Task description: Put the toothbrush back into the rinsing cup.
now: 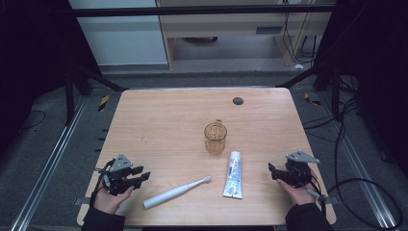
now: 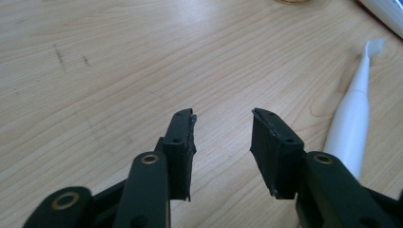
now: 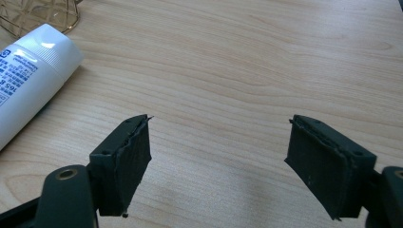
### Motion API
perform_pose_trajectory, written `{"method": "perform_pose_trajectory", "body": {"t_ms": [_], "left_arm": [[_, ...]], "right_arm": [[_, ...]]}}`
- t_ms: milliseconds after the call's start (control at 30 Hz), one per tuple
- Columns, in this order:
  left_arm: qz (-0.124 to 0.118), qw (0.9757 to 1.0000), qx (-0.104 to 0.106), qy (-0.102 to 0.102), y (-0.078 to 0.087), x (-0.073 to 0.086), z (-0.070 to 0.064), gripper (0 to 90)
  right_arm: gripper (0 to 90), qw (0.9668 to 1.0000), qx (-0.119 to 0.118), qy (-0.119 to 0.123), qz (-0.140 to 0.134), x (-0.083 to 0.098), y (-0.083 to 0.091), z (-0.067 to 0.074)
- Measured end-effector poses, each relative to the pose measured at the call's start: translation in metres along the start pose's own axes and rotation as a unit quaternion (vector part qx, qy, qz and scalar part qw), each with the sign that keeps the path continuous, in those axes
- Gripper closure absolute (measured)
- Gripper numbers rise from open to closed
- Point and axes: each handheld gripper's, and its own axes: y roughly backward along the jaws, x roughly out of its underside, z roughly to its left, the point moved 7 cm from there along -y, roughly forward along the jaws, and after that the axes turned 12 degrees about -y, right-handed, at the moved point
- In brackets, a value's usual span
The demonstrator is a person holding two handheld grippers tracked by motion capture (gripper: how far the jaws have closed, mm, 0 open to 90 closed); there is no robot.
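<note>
An amber glass cup (image 1: 215, 137) stands upright in the middle of the wooden table (image 1: 168, 120). A white toothpaste tube (image 1: 234, 174) (image 3: 28, 80) lies just in front of the cup, to its right. A white toothbrush (image 1: 176, 191) (image 2: 354, 118) lies slanted at the front centre. My left gripper (image 1: 142, 176) (image 2: 222, 137) rests open at the front left, left of the toothbrush, with nothing between its jaws. My right gripper (image 1: 272, 171) (image 3: 219, 156) sits wide open at the front right, right of the tube, holding nothing.
A small dark round disc (image 1: 237, 100) sits near the table's far edge. Black frame bars and cables surround the table on the floor. A person's hands hold both grippers near the front edge.
</note>
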Motion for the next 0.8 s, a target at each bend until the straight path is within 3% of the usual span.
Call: {"method": "perform_pose_trajectory", "body": {"t_ms": [333, 433, 800], "left_arm": [[0.02, 0.9983, 0.043, -0.035, -0.004, -0.007, -0.019, 64.5], [0.02, 0.9968, 0.06, -0.049, -0.003, -0.014, -0.025, 62.4], [0.03, 0.9917, 0.092, -0.085, -0.012, -0.036, -0.038, 55.0]], "right_arm": [[22.8, 1.0, 0.0, 0.002, 0.009, 0.002, -0.002, 0.0], [22.8, 0.9999, 0.002, 0.001, 0.011, 0.002, -0.003, 0.0], [22.7, 0.9998, 0.005, 0.003, 0.018, 0.003, -0.006, -0.001]]}}
